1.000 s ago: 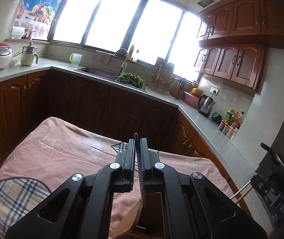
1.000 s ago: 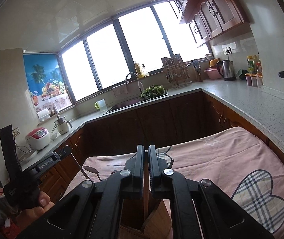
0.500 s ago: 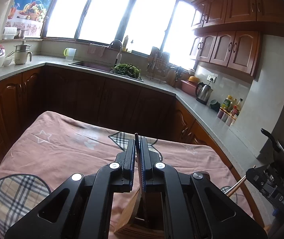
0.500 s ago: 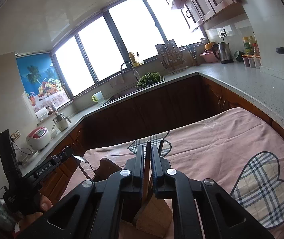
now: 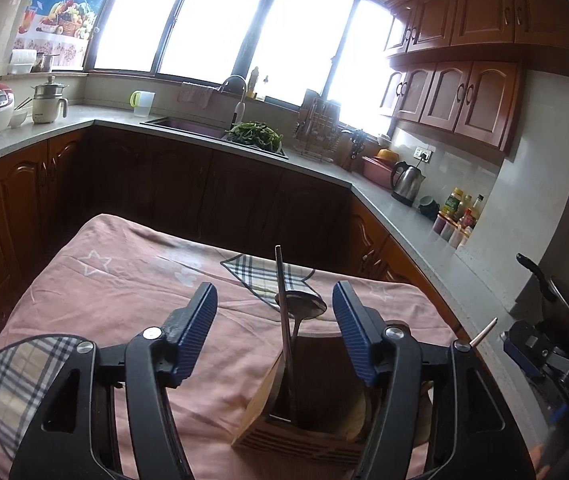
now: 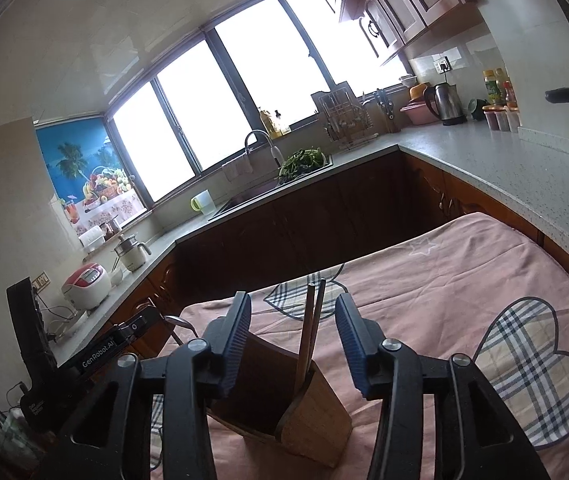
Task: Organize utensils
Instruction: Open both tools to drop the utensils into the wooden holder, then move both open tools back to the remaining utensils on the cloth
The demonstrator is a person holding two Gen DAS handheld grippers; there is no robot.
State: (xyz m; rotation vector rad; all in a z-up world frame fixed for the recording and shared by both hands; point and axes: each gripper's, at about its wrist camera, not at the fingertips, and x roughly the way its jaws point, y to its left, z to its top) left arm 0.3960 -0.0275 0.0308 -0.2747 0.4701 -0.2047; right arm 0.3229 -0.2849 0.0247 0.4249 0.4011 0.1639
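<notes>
Wooden holder (image 5: pixel 304 420) standing on pink cloth (image 5: pixel 124 300). Spoon (image 5: pixel 302 308) and flat metal handle (image 5: pixel 282 300) upright inside, bowl end up; chopsticks (image 6: pixel 310 328) upright in next compartment. Long axes near vertical, between spread fingers, touching neither. Left gripper (image 5: pixel 274 332) wide apart, holding nothing; right gripper (image 6: pixel 292 340) likewise. Both equally near. Holder base cut off by gripper bodies; compartment contents below rim not visible.

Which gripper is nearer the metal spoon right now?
Left. The left gripper straddles the metal spoon in the wooden holder; the right gripper straddles the chopsticks instead.
</notes>
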